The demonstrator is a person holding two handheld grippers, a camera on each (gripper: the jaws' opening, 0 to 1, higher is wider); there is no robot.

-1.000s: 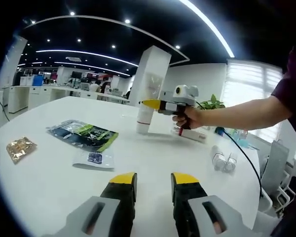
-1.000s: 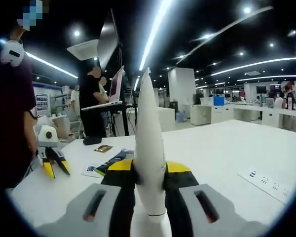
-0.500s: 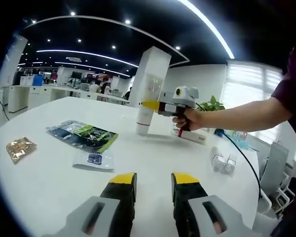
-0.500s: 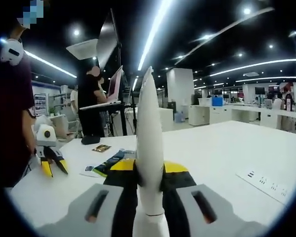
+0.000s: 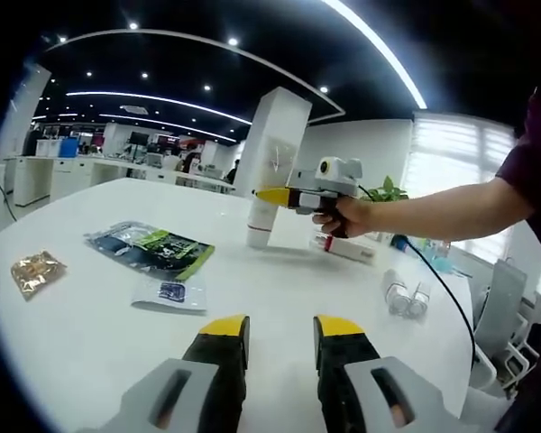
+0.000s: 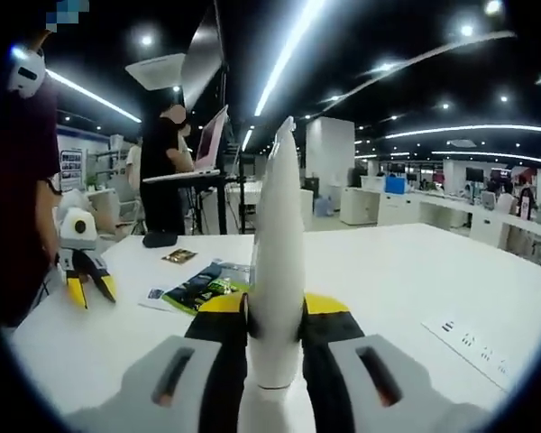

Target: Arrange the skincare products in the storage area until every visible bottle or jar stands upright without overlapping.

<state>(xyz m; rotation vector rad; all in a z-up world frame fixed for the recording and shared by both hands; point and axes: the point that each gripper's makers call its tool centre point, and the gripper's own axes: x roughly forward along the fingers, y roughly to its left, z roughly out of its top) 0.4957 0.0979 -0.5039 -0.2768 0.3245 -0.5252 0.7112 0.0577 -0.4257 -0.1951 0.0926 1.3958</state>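
A tall white tube [image 5: 275,162] stands cap-down on the white table [image 5: 90,334], held upright between the yellow-tipped jaws of my right gripper [image 5: 275,195], which a hand [image 5: 347,216] carries. Seen from that gripper, the tube [image 6: 278,271] rises straight up between its jaws, and my right gripper [image 6: 275,311] is shut on it. My left gripper [image 5: 279,329] hovers low over the near table, open, nothing between its jaws; it also appears at far left [image 6: 88,287]. Two small clear bottles [image 5: 406,293] lie on their sides at right.
A dark green sachet [image 5: 151,245], a small white-blue sachet [image 5: 169,292] and a gold sachet [image 5: 36,269] lie flat on the left of the table. A white power strip [image 5: 347,249] and its cable [image 5: 442,280] lie behind the tube. A plant [image 5: 386,189] stands beyond.
The right gripper's view has tilted slightly, so the tube sits a touch lower and steadier in it. Nothing else has moved.
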